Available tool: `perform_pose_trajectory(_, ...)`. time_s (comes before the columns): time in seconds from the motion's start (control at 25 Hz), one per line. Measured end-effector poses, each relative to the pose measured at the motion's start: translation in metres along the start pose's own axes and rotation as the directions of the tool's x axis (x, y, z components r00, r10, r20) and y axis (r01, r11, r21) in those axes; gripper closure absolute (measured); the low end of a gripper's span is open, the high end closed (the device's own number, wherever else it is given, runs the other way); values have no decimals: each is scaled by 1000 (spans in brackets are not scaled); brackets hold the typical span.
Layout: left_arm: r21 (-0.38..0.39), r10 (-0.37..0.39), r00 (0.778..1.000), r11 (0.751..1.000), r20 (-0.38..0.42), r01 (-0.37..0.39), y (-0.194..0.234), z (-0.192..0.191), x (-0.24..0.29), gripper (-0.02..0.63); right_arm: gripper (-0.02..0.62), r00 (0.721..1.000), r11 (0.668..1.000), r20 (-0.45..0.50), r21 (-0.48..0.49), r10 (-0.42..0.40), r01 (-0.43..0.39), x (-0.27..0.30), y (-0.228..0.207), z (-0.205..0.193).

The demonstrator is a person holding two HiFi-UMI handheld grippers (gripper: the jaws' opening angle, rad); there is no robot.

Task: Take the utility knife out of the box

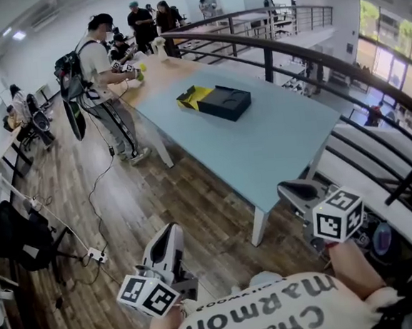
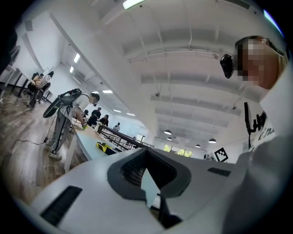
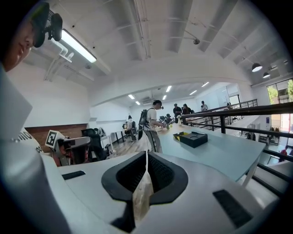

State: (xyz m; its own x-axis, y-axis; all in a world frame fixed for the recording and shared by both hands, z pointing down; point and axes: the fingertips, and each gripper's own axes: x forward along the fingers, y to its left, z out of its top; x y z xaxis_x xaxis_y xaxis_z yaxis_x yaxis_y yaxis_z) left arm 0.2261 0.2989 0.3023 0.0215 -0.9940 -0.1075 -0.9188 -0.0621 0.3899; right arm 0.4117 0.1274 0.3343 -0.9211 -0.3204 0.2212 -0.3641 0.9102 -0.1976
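We hold both grippers low and well short of the table, over the wooden floor. The left gripper has its fingers clenched together with nothing between them; its own view shows the pads meeting at a thin seam. The right gripper is likewise closed and empty, its pads pressed edge to edge. In the head view our shirt cuts off the lower frame and covers most of both arms, so only the gripper bodies and their marker cubes show. The box lies open towards the far part of the table, a black tray with a yellow-and-black flap beside it, well apart from both grippers. It is small in every view, and we cannot make out the utility knife inside it. A person with a backpack stands at the table's far end, and a dark railing runs along the table's right side.
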Motion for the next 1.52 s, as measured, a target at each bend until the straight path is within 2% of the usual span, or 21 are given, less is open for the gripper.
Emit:
perform_pose_trajectory(0.28, 14, -7, 1000, 1000, 26, 7, 40, 18, 24, 604, 558, 1000, 999, 8, 48, 16, -16, 61, -14, 16)
perform_pose_trajectory(0.56, 32, 3, 1000, 999, 26, -4, 103, 38, 77, 604, 558, 998, 998, 56, 58, 35, -38, 146, -42, 41)
perform_pose_trajectory(0.76, 37, -2, 1000, 999, 21, 1, 147, 52, 122, 604, 557, 997, 996, 51, 56, 66, -69, 204, -59, 53)
perform_pose_trajectory(0.92, 38, -32, 999, 999, 24, 31, 171, 60, 157, 604, 558, 995, 996, 63, 38, 80, -83, 241, -69, 67)
perform_pose_trajectory(1.52, -22, -63, 997, 998, -35, 62, 221, 47, 217, 604, 558, 999, 994, 29, 94, 45, -48, 300, -107, 63)
